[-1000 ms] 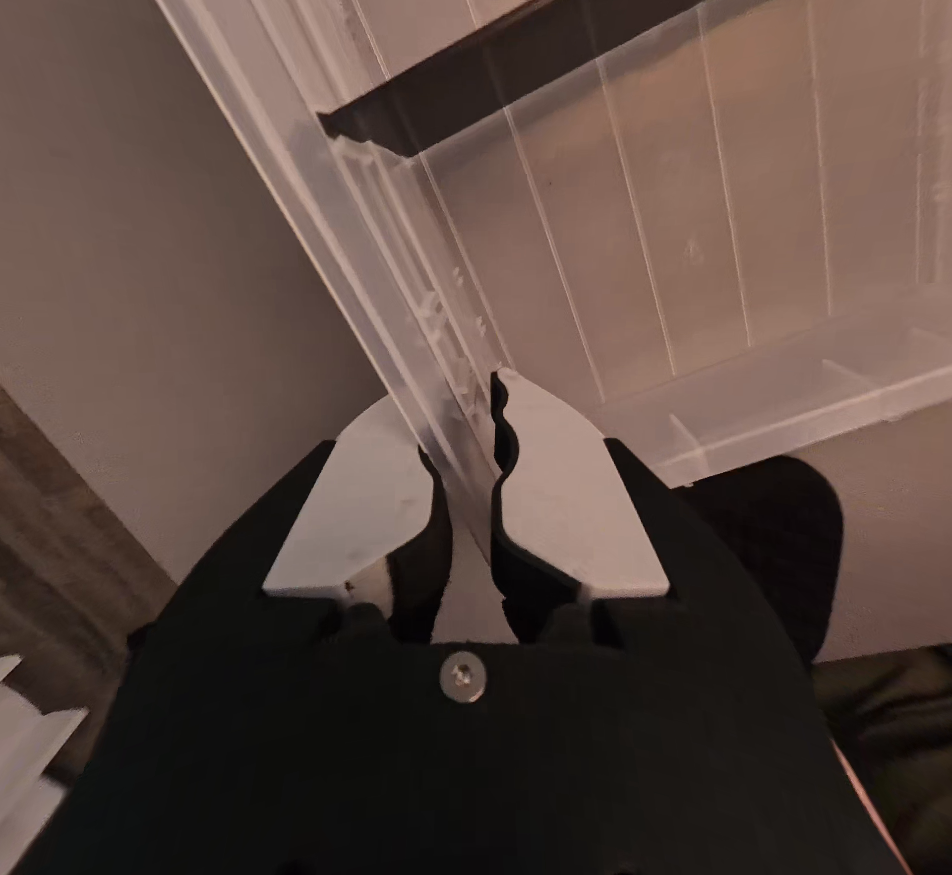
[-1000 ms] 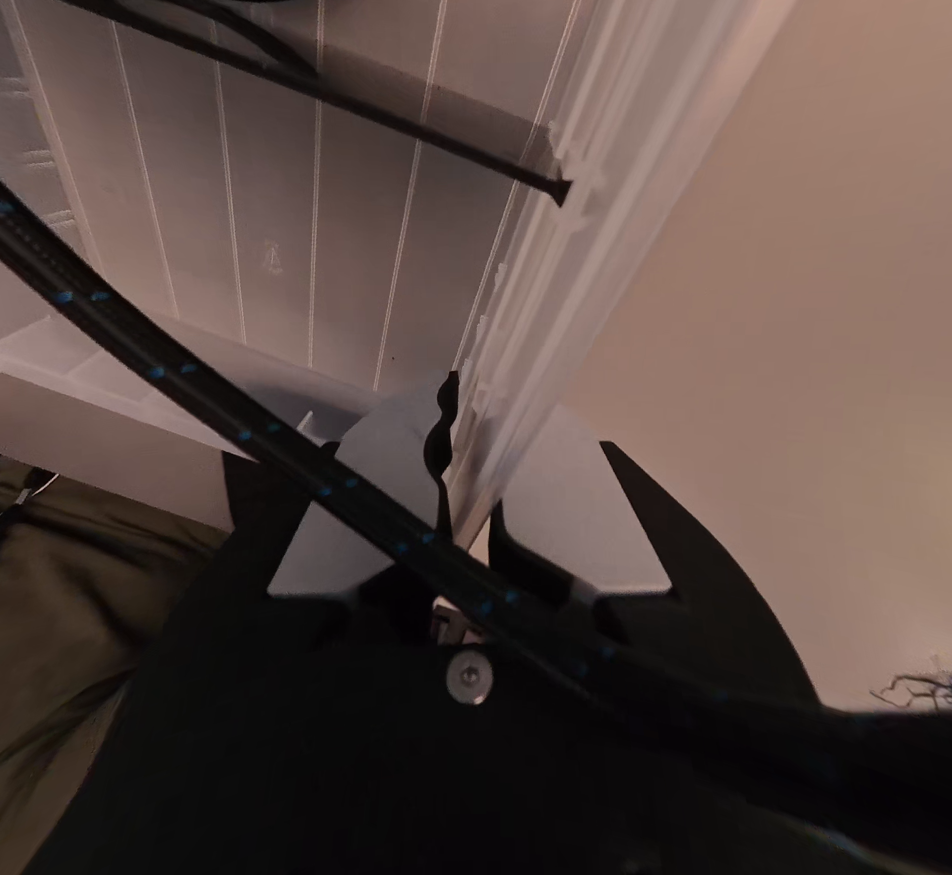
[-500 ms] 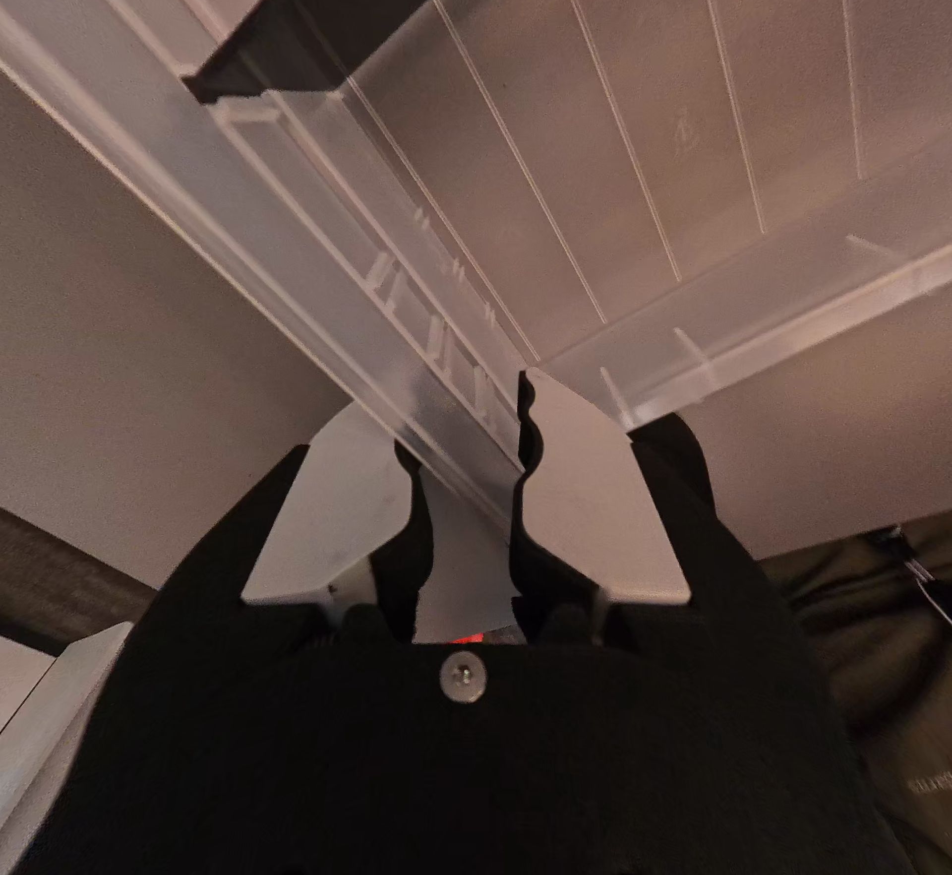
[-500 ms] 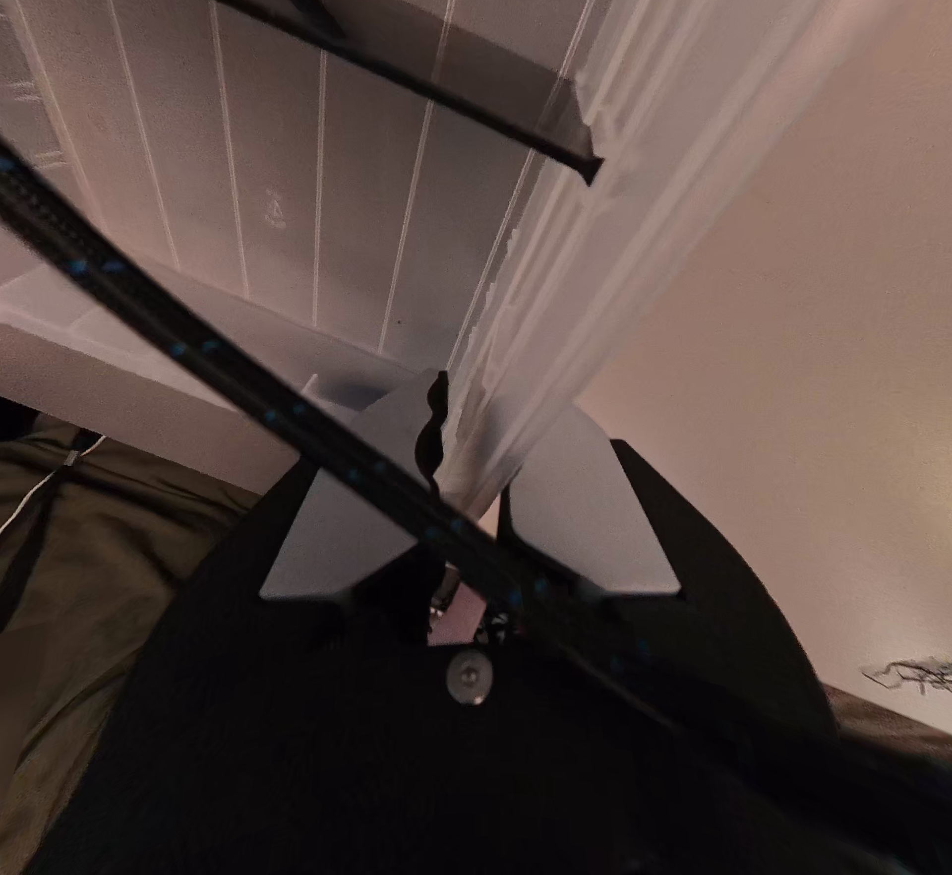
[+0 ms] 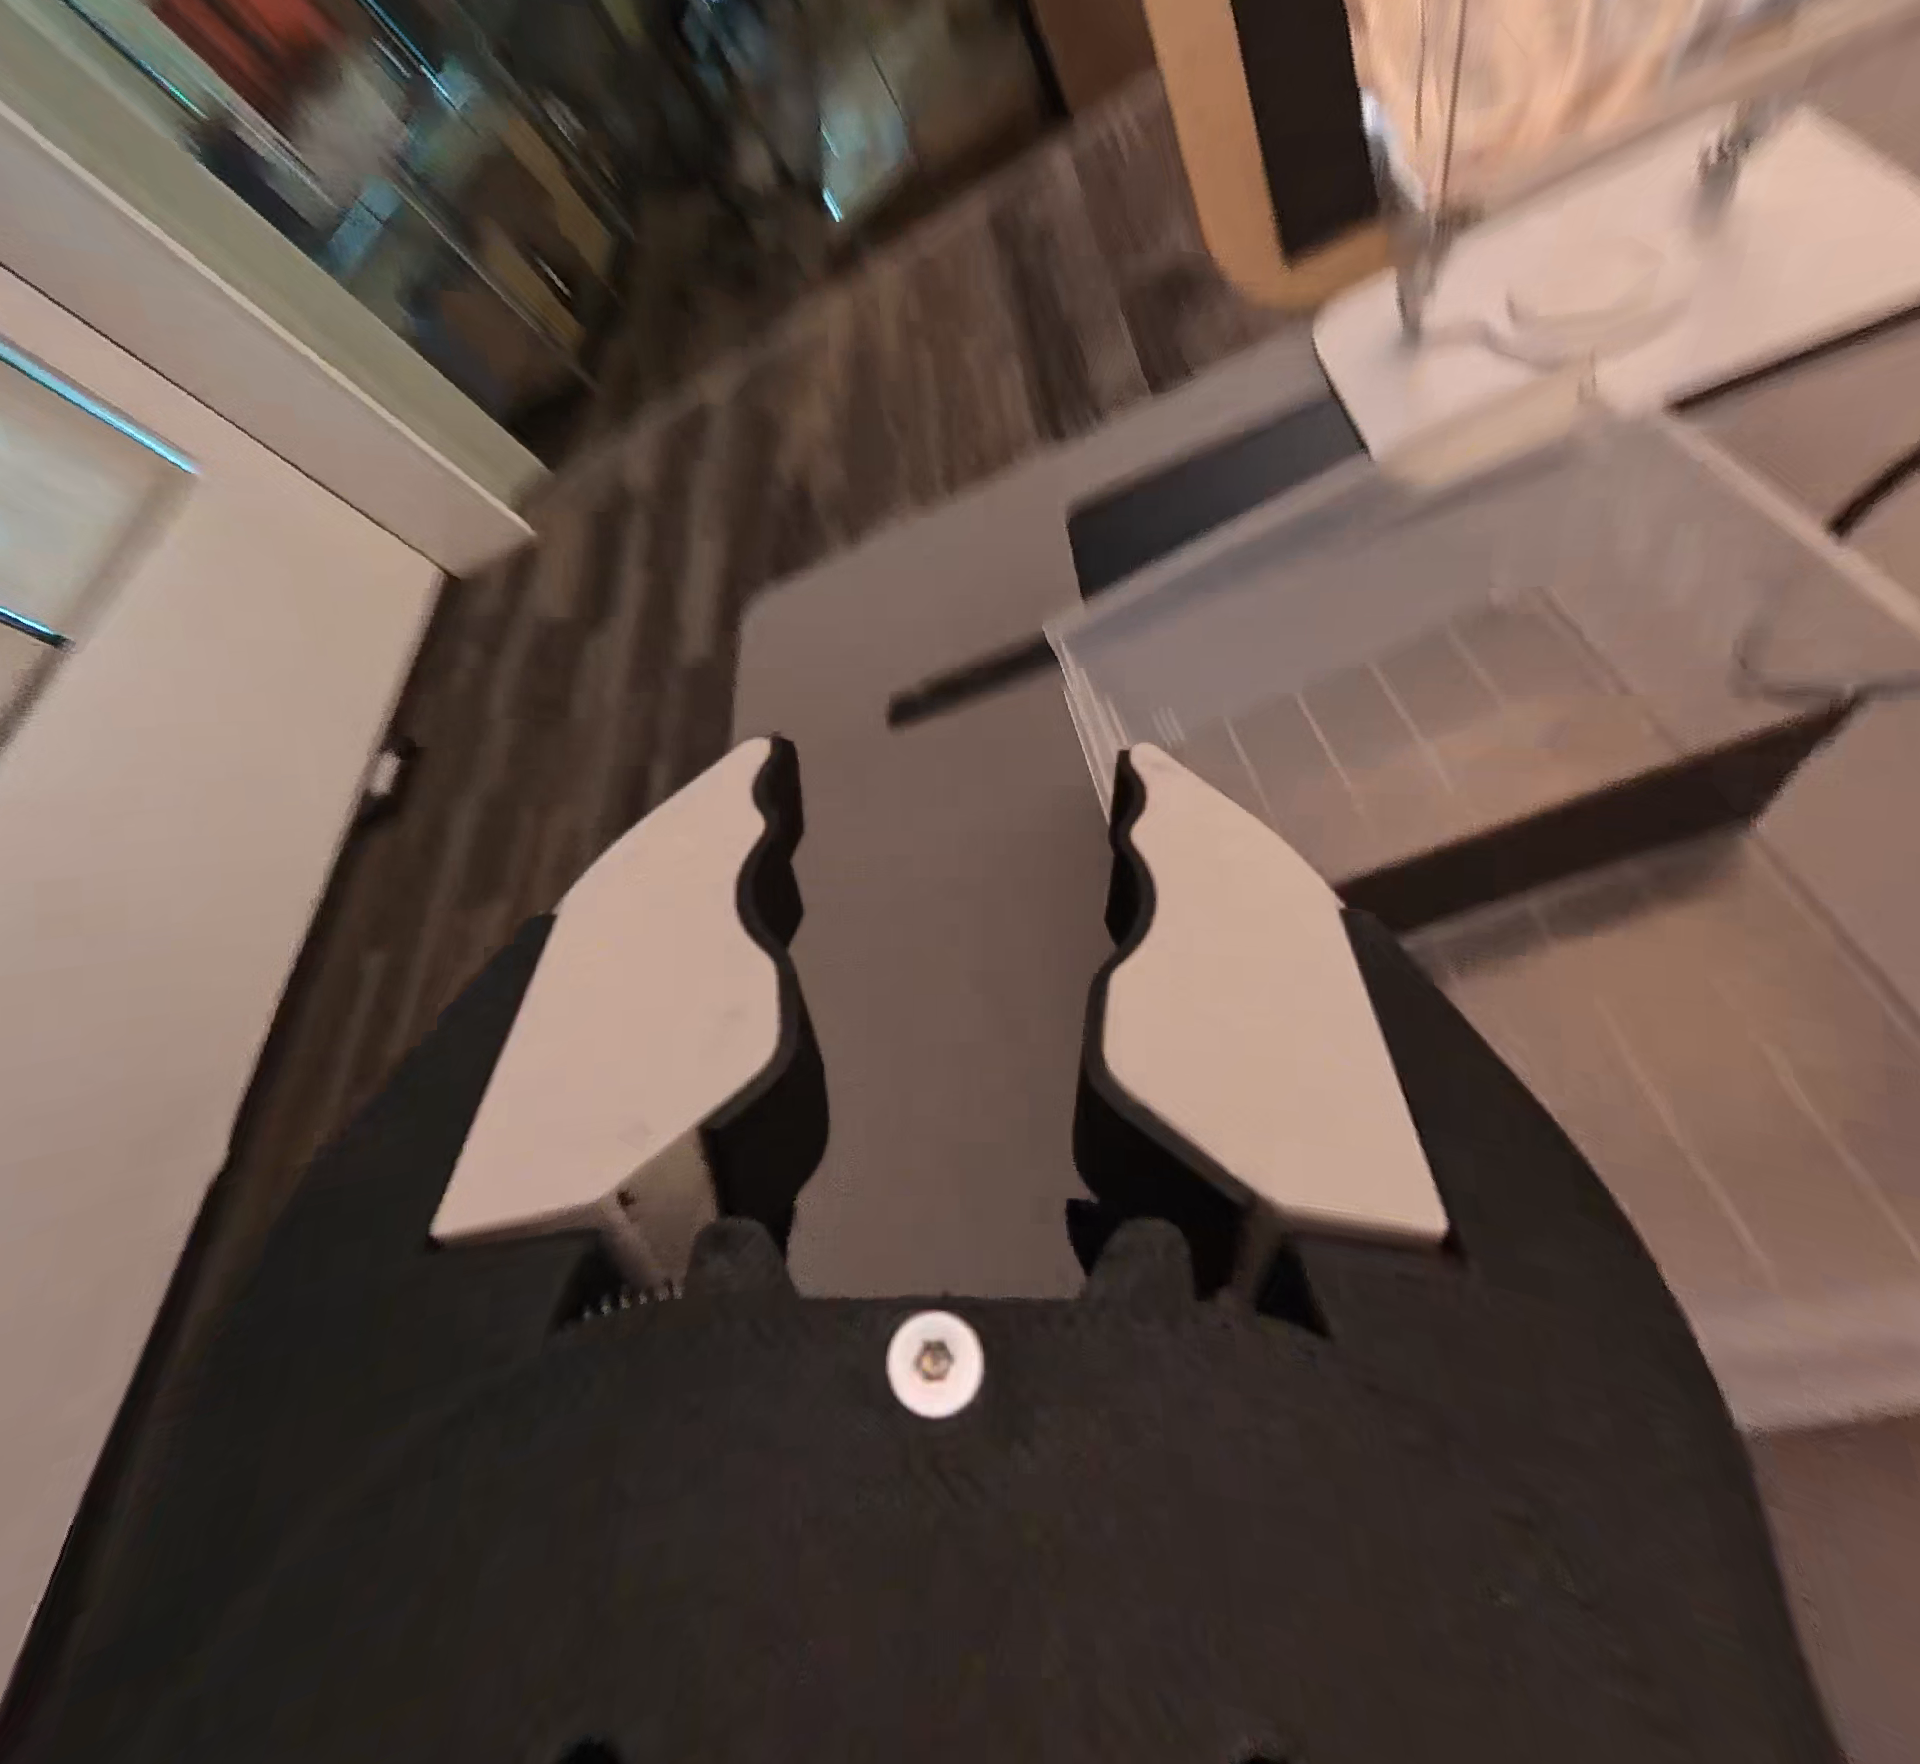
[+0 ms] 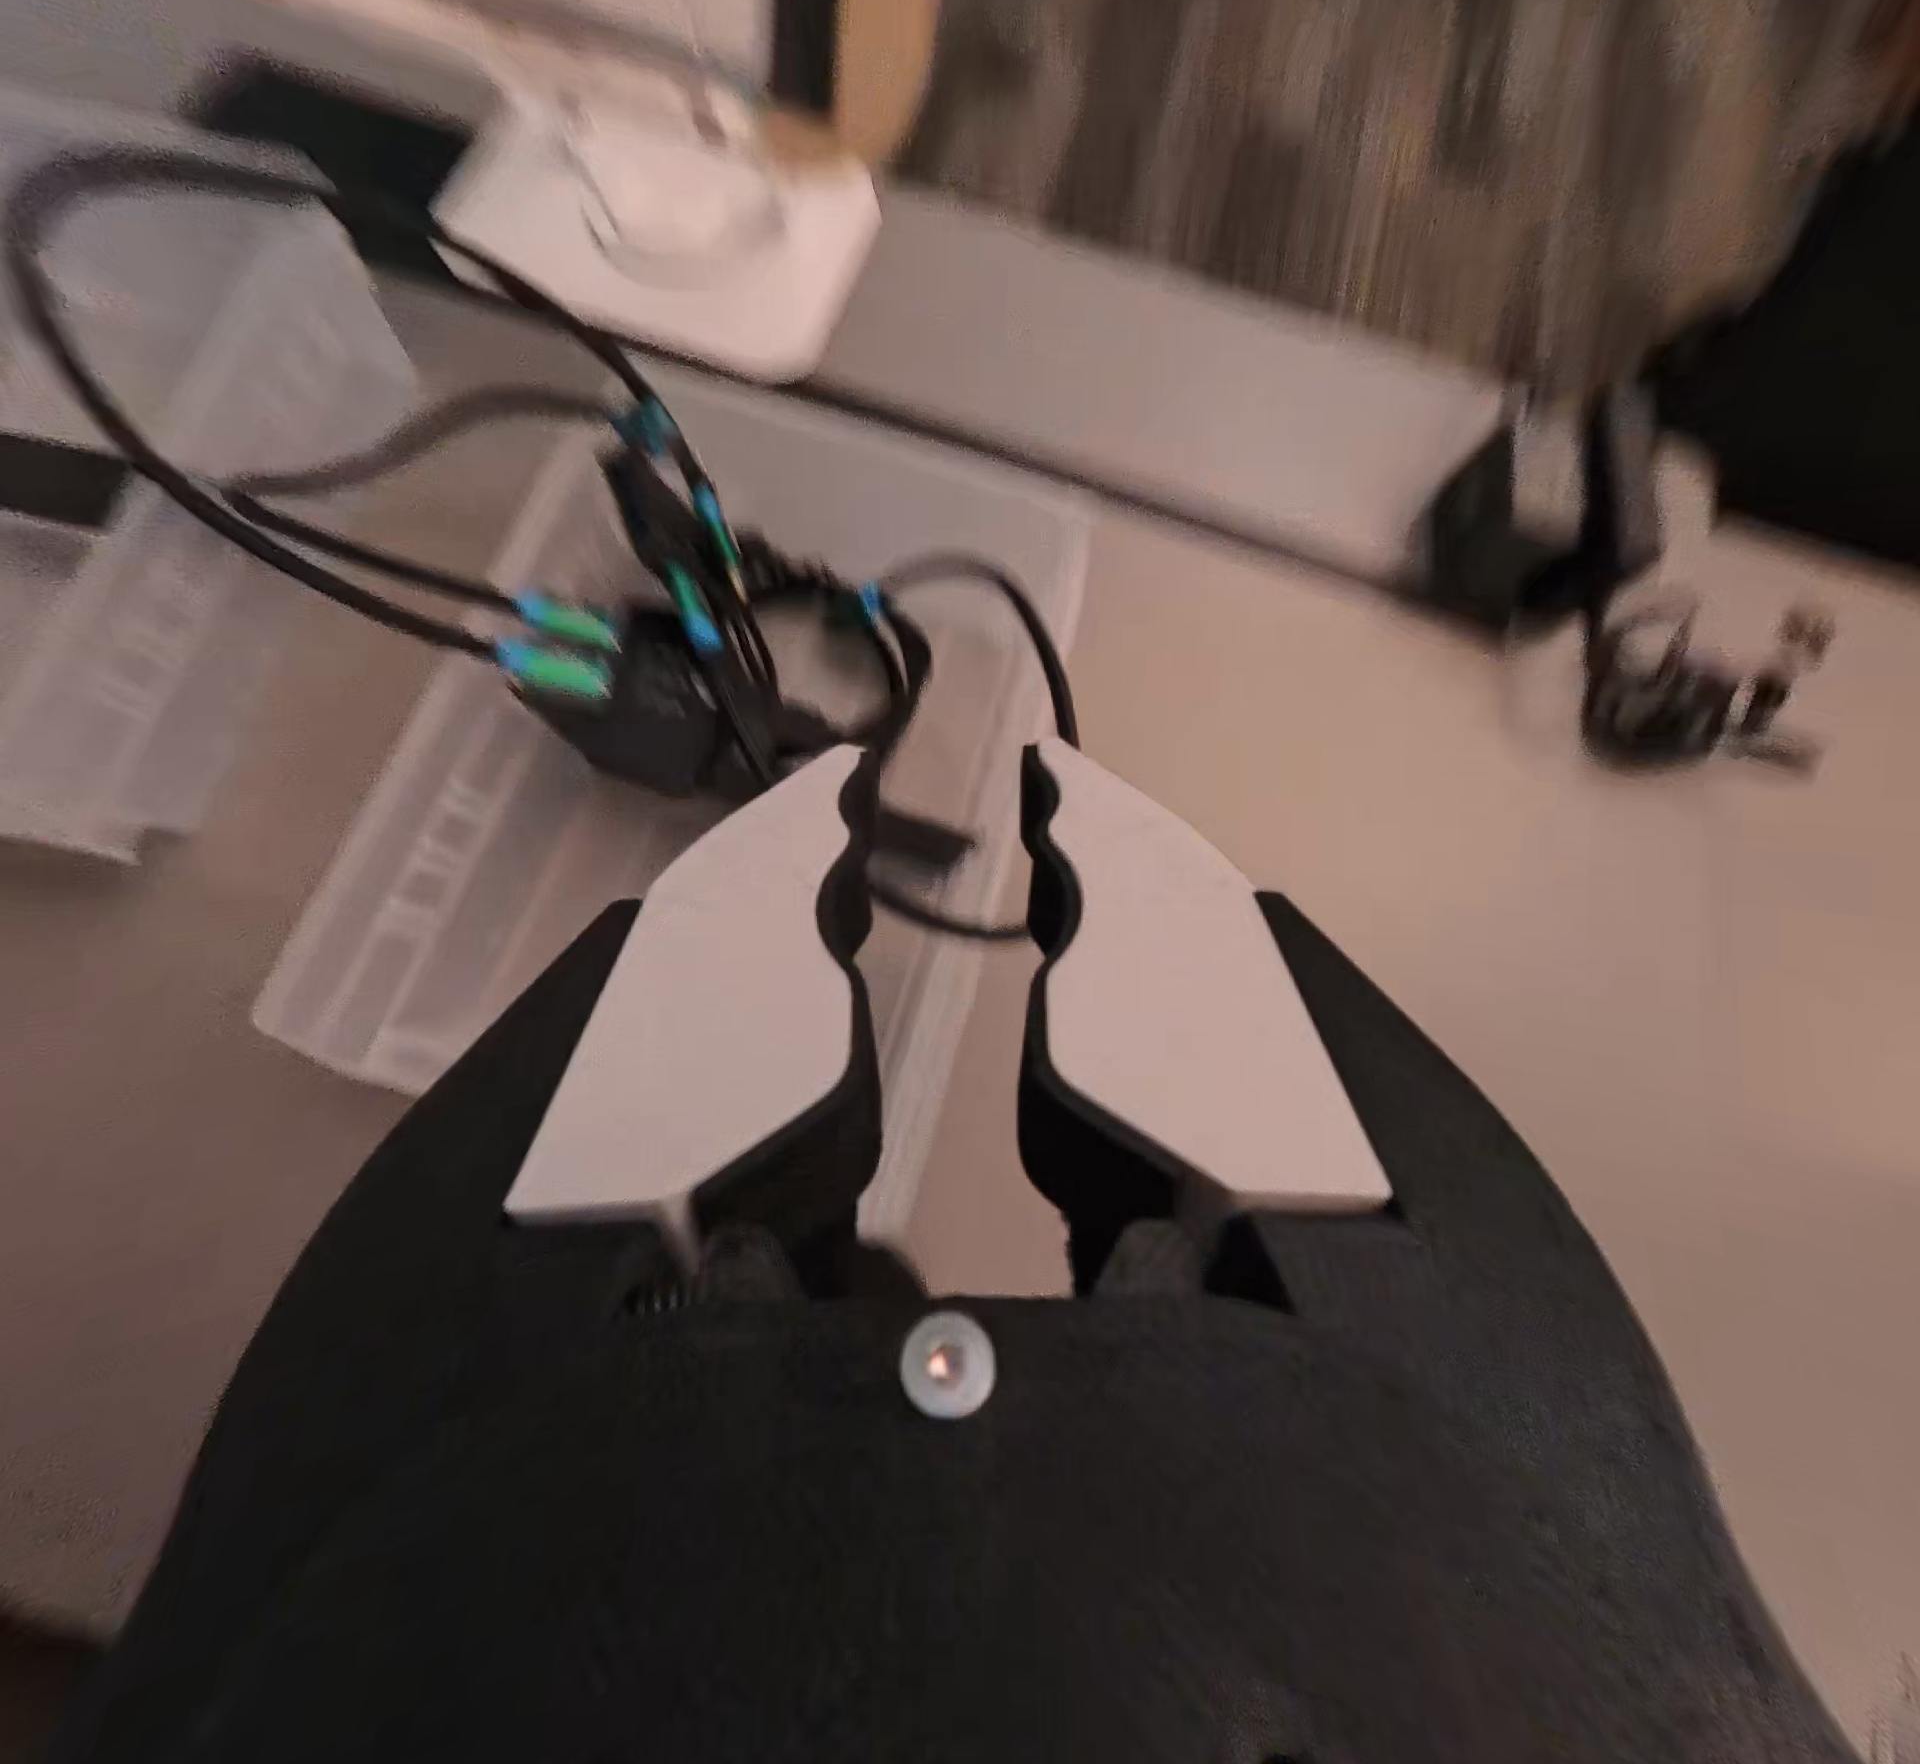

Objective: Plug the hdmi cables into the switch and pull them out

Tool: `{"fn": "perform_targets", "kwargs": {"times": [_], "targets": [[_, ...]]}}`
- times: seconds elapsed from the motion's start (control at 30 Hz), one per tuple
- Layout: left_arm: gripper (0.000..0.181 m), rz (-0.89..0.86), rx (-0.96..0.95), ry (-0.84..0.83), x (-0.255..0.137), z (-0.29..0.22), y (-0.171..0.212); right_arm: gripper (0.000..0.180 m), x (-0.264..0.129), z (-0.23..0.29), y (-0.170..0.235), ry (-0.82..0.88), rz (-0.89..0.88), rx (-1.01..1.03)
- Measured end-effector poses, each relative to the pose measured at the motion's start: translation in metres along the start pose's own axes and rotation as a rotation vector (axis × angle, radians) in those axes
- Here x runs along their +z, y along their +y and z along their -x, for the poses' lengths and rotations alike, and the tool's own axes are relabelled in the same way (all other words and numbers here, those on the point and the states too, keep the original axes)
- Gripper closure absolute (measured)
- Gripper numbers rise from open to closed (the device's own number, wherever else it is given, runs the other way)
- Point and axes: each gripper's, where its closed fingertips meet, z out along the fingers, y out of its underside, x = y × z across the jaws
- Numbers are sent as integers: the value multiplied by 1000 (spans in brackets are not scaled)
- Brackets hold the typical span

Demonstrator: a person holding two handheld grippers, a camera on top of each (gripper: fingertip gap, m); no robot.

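In the right wrist view a black switch lies on a flat clear plastic piece on the table. Several black HDMI cables with blue-green plugs lead into it or lie tangled on it. My right gripper is open and empty, just right of and nearer than the switch. A thin black cable passes behind the gap between its fingers, not gripped. My left gripper is wide open and empty over the grey table, just left of a clear plastic bin. Both views are motion-blurred.
A white stand base sits at the back of the table and also shows in the left wrist view. Another clear bin is at the left. A dark tangled object lies at the right. Wood floor lies beyond the table edge.
Both grippers were shut on the clear bin's side rims, holding it up. Now both have let go, opened and drawn back, and the bin and switch rest on the table.
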Motion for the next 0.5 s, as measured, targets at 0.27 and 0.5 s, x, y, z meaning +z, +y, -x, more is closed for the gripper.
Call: {"fn": "perform_targets", "kwargs": {"times": [0.27,0.5], "targets": [[115,-329,-61,-152,-37,8,-52,119,-54,154,-98,-18,-847,-542],[106,-391,-150,-174,-45,12,-62,115,45,289,-52,-379,-503,-475]]}}
